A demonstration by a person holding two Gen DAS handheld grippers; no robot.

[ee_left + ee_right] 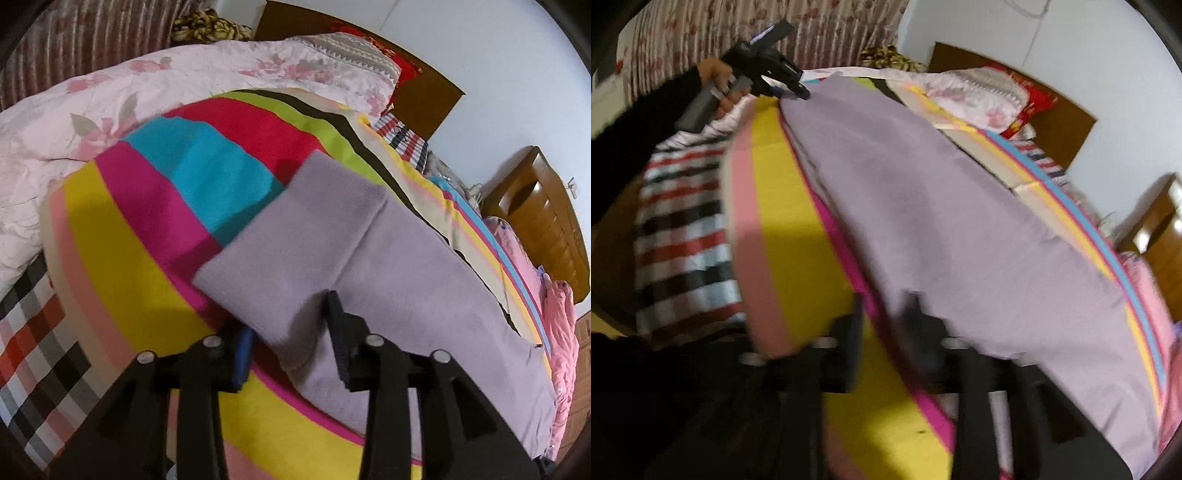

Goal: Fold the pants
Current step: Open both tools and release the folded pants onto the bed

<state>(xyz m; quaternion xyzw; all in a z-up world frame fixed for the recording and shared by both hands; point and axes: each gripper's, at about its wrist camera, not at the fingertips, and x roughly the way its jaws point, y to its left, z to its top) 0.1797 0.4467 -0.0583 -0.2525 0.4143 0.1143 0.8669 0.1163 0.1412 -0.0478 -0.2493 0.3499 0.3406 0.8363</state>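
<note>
Lilac pants (388,251) spread on bed (122,236); left gripper (291,332) and right gripper (886,325) jaws spread at the hem. Next, probably: pinch, lift, fold.

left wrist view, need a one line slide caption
Left tongs open around the near edge of lilac pants spread on a striped blanket.

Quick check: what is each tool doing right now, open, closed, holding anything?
Left tool: open, fingers either side of the lilac pants cuff edge, not clamped.
Right tool: open at the pants' near edge; blur hides contact.
</note>
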